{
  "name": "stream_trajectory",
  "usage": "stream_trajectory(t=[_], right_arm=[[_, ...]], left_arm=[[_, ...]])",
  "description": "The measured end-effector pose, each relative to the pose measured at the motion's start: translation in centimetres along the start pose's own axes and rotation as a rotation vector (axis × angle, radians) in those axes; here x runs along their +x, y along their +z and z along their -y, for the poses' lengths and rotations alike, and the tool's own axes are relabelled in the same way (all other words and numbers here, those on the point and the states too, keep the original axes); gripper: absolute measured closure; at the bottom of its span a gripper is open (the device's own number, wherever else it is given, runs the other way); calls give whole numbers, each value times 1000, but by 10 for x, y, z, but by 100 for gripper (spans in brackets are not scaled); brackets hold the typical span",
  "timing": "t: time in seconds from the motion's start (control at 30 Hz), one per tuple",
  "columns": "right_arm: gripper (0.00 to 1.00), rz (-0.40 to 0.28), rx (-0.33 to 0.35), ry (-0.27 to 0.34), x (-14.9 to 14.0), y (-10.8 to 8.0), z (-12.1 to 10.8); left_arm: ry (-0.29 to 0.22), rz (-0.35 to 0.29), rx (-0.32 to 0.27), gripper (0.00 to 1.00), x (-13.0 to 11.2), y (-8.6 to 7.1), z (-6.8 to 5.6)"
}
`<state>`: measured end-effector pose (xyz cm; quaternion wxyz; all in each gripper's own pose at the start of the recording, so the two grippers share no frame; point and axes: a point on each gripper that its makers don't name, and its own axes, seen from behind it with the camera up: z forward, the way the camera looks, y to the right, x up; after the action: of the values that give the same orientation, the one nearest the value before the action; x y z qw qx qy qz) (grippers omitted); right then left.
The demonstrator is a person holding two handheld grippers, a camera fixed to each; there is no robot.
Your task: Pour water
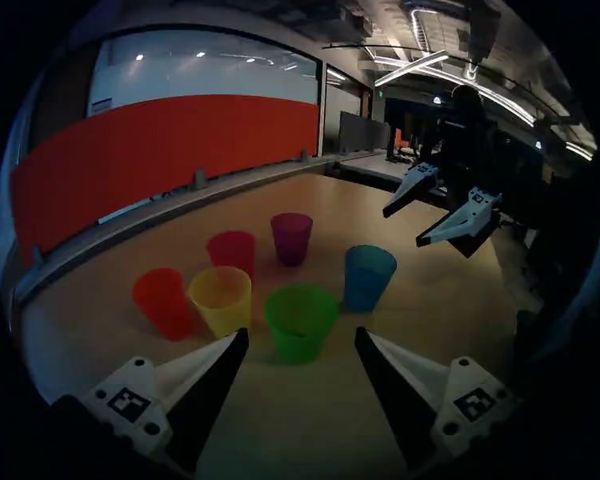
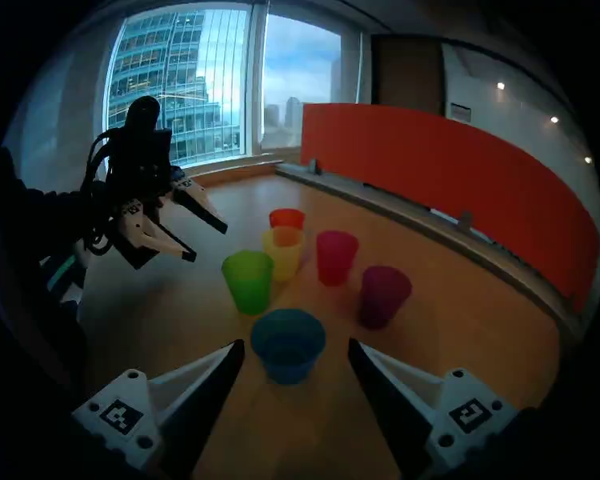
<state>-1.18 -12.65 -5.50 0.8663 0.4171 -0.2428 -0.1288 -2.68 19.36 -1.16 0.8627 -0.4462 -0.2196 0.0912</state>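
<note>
Several plastic cups stand upright in a cluster on the wooden table (image 1: 428, 304): green (image 1: 300, 322), blue (image 1: 368, 276), yellow (image 1: 221, 299), orange (image 1: 163, 302), red (image 1: 232, 252) and purple (image 1: 291, 238). My left gripper (image 1: 300, 356) is open, hovering just short of the green cup. In the right gripper view my right gripper (image 2: 296, 364) is open, with the blue cup (image 2: 288, 344) just ahead between its fingertips, and the green cup (image 2: 248, 280) farther on. Each gripper also appears across the table in the other's view, held above the tabletop (image 1: 448, 210) (image 2: 188, 216).
A long red partition wall (image 1: 172, 152) with a grey ledge runs along one side of the table. Large windows (image 2: 188, 88) lie behind the left gripper. A person's dark sleeve (image 2: 36, 232) holds the left gripper. Bare tabletop surrounds the cups.
</note>
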Motion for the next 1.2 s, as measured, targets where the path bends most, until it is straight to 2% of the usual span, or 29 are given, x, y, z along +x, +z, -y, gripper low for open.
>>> stream_trajectory(t=[0.57,0.87,1.2], right_arm=[[0,59,20,-11,-21,27,1],[0,90,27,-25,-31,40,2],[0,99,49,-10,-32,50,5]], left_arm=[[-4,85,-35,1,-21,30,5],[-6,96,-50,1,-25,45,4],[9,103,-64,1,-24,61,2]])
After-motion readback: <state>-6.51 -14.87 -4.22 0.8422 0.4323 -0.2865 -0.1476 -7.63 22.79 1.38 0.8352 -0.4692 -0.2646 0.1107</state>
